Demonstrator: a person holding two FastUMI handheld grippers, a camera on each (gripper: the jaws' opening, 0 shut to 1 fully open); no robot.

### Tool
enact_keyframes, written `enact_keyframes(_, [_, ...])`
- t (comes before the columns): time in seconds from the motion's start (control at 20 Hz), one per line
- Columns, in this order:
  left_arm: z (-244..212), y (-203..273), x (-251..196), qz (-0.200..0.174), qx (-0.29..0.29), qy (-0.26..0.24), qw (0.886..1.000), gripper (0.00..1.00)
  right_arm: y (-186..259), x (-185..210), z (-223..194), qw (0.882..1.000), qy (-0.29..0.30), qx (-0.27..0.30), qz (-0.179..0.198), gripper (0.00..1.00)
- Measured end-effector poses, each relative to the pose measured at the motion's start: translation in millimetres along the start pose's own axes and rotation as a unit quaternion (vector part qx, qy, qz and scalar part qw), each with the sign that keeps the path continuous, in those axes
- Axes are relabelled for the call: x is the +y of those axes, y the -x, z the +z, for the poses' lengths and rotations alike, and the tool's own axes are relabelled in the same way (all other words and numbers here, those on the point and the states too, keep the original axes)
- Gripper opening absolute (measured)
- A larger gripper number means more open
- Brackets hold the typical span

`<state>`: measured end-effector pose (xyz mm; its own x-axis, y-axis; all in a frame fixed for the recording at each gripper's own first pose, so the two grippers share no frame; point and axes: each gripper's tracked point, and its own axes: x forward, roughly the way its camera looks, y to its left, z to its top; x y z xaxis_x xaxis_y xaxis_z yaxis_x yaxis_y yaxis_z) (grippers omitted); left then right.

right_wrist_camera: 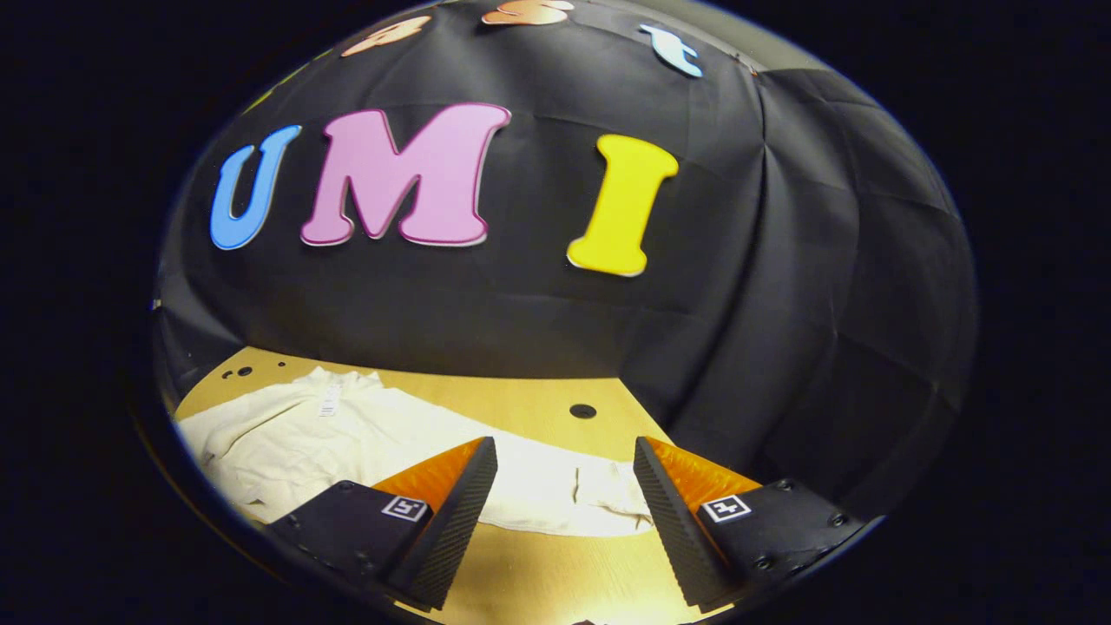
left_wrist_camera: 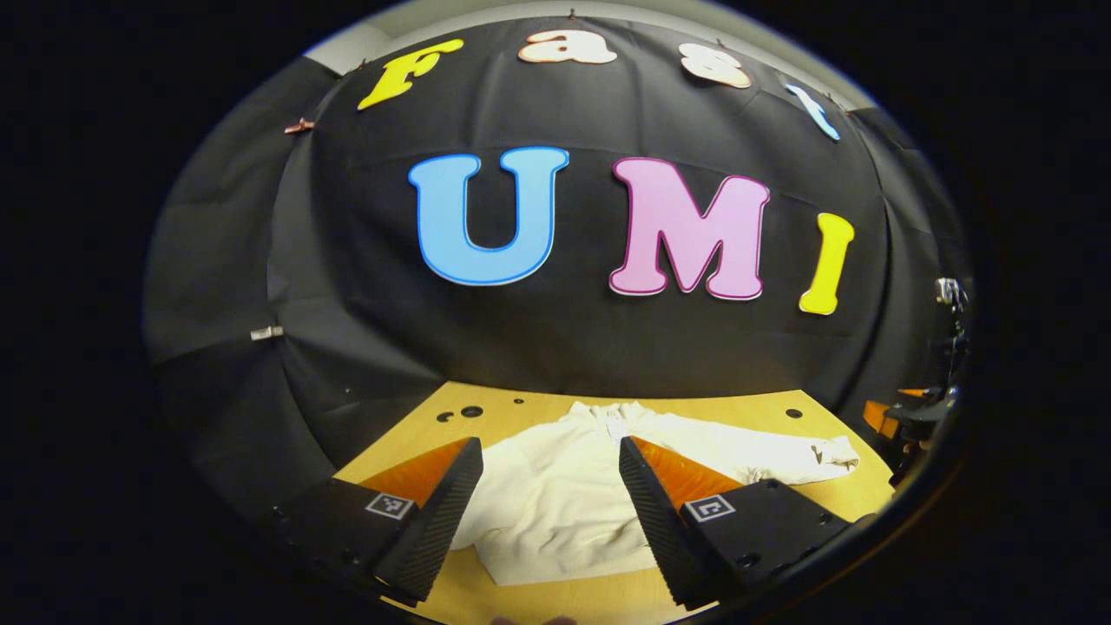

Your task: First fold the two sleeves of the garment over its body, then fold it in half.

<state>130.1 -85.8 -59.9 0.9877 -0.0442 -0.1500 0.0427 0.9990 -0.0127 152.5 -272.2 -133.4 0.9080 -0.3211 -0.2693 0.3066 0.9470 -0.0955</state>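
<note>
Trouble could come at the sleeve stretched flat on the tabletop: the right hand-held gripper, fingers apart above the cuff, may pinch only thin cloth and drag the whole garment, which lies under the equally spread left hand-held gripper.

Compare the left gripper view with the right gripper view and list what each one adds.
Left gripper view: the left claw open over the white garment's body, and the hem facing the camera. Right gripper view: the right claw open over the outstretched sleeve's cuff, which lies flat, not yet folded. Both share the garment's collar with its label and the wooden table.
</note>
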Motion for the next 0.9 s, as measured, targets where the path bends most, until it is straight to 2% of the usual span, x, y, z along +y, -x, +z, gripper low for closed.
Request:
enact_keyframes(0.3, [-16.2, -18.4, 9.2, 0.042, 0.026, 0.009, 0.999, 0.97, -63.6, -50.8, -50.5, 0.998, 0.011, 0.063, -0.028, 0.98])
enact_keyframes(0.55, [-30.5, -25.6, 22.5, 0.078, 0.052, 0.009, 0.996, 0.97, -98.6, -74.1, -96.5, 0.991, -0.018, 0.124, -0.038, 0.98])
enact_keyframes(0.85, [-44.1, -27.4, 27.6, 0.095, 0.074, 0.0, 0.993, 0.98, -126.0, -89.2, -147.9, 0.976, -0.074, 0.199, -0.048, 0.98])
enact_keyframes(0.9, [-43.7, -28.1, 27.6, 0.095, 0.075, -0.001, 0.993, 1.0, -129.0, -92.2, -154.6, 0.974, -0.079, 0.208, -0.053, 0.98])
